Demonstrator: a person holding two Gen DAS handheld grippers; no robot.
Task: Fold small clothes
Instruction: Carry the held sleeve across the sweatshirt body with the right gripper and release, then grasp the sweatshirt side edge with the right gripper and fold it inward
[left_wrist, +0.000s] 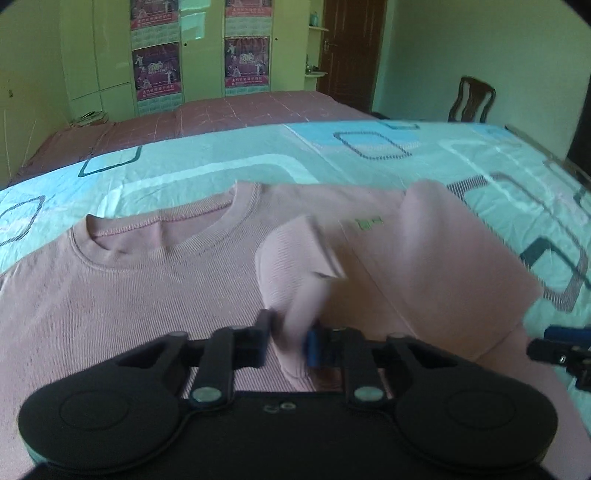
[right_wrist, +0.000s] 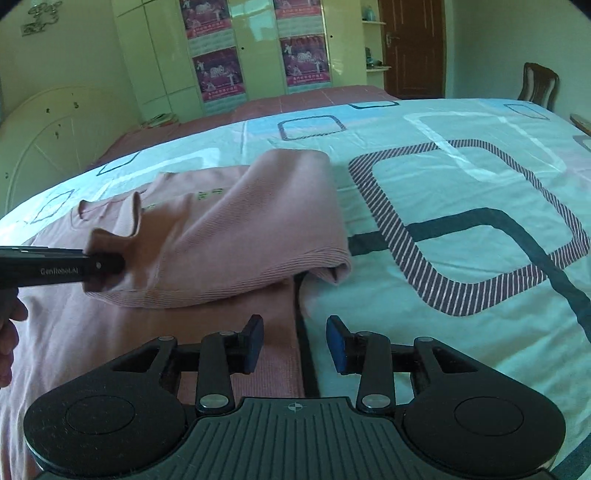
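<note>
One slip and the pink ribbed-knit sweatshirt (left_wrist: 155, 295) mid-frame on the bed flops open, since only the left tongs (left_wrist: 290, 338) pinch its sleeve while the right tongs (right_wrist: 295, 345) hover spread.

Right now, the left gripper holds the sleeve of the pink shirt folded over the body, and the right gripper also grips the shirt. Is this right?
Not quite. The left gripper does hold the sleeve of the pink shirt over the body, but the right gripper grips nothing: the right wrist view shows its jaws open above the shirt's edge.
</note>
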